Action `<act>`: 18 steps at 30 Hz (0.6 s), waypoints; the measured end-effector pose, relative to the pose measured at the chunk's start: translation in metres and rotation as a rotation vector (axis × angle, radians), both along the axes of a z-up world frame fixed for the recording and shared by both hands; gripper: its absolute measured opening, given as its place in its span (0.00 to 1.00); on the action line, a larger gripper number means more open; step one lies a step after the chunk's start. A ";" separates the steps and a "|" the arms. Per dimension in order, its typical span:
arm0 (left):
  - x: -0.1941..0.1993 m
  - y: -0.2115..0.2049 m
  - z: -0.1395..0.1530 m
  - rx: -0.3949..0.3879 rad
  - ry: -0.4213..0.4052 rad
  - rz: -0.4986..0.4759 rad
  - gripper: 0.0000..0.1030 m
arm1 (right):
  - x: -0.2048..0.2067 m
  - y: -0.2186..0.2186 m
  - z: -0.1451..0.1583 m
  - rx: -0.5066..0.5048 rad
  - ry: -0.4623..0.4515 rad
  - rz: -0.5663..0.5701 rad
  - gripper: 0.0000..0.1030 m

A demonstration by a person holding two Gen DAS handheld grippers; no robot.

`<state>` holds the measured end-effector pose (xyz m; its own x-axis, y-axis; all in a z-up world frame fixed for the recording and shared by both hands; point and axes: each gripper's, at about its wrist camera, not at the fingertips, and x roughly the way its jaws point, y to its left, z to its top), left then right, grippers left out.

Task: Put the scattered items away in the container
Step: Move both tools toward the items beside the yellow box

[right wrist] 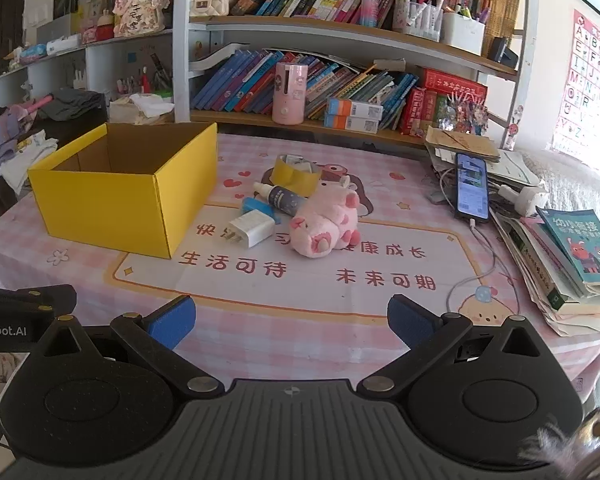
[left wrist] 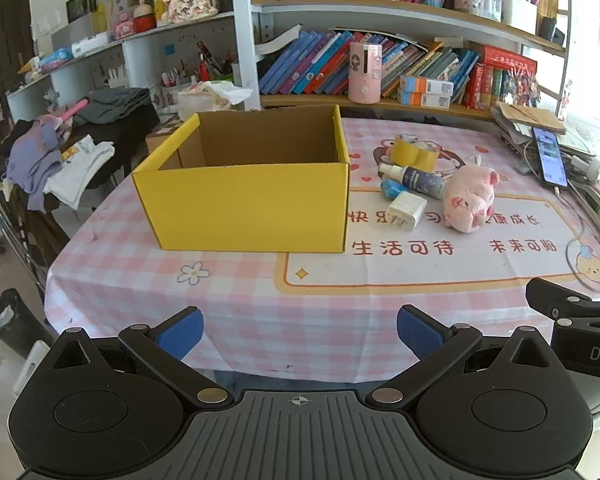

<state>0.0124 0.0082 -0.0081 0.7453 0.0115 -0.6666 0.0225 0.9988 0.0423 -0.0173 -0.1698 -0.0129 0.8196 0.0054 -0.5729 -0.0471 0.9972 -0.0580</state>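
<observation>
While both tools hang low over the near edge of the tabletop (left wrist: pixel 140 280), neither holds anything: the left tool (left wrist: pixel 299 330) has its two blue-padded fingers (left wrist: pixel 182 330) spread wide, and the right tool (right wrist: pixel 291 322) stands equally wide, its blue pads (right wrist: pixel 172 320) far apart over the pink checked cloth.

One yellow cardboard box (left wrist: pixel 246 204) stands open-topped on the left part of the tabletop; its brown inside is visible and no item can be seen in it. To the right of the box, apart from its side wall, lies one cluster of five scattered items. One roll of yellow tape (left wrist: pixel 414 154) sits farthest back. Just in front of it lies one small spray bottle (left wrist: pixel 416 180) on its side, white cap pointing toward the box. One small blue item (left wrist: pixel 392 189) lies beside the bottle's near side, touching one white charger plug (left wrist: pixel 406 211), whose prongs face the near edge. One pink plush toy (left wrist: pixel 470 200) lies on its side at the right of the group, pressed against the bottle's end.

From the right wrist view, the same five appear: tape (right wrist: pixel 296 174), bottle (right wrist: pixel 284 199), blue item (right wrist: pixel 256 206), plug (right wrist: pixel 250 229) and plush (right wrist: pixel 326 226), with the box (right wrist: pixel 116 204) to their left.

One phone (right wrist: pixel 472 186) with its screen lit rests on a stack of papers at the right edge, a white cable (right wrist: pixel 480 256) running from it. Two bookshelf levels packed with books rise behind the tabletop.
</observation>
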 end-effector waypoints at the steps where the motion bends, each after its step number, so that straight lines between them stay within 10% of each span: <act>1: -0.001 0.001 0.000 -0.001 -0.002 0.005 1.00 | 0.000 0.000 0.000 0.000 -0.002 0.007 1.00; 18: -0.007 -0.011 -0.002 0.005 0.014 -0.019 1.00 | -0.003 -0.008 -0.004 0.011 0.010 0.013 1.00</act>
<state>0.0059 -0.0024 -0.0103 0.7364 0.0003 -0.6766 0.0424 0.9980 0.0465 -0.0199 -0.1778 -0.0165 0.8135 0.0225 -0.5811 -0.0611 0.9970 -0.0469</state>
